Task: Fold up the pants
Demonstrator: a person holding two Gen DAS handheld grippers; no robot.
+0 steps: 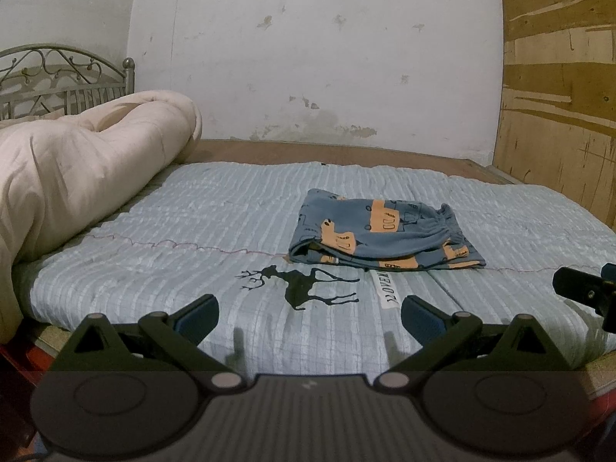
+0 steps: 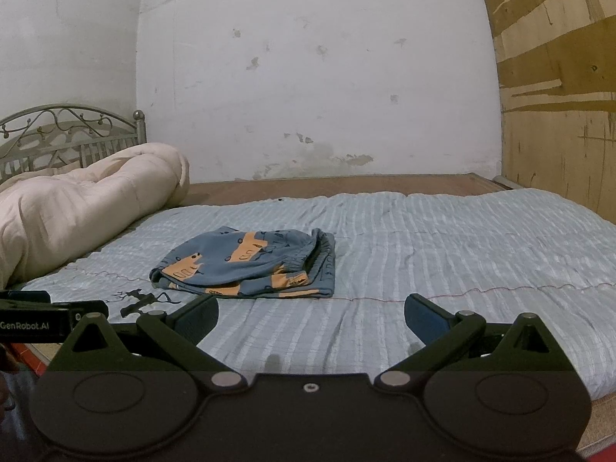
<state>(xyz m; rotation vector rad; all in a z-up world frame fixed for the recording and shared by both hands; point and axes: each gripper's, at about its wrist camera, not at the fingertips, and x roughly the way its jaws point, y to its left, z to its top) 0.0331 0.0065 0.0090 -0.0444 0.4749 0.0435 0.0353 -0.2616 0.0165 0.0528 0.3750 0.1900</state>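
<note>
Pants (image 1: 385,236): folded bundle, mid-bed (image 1: 154,231), well apart from both claws. Left claw (image 1: 310,317), right claw (image 2: 310,317): spread wide, empty. Advice: square edges, press flat.

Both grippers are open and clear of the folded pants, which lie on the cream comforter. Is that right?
Not quite. The pants lie on the light blue quilt, not the comforter, which is bunched up to the left, as the left wrist view shows. The left gripper and right gripper are open and clear.
</note>
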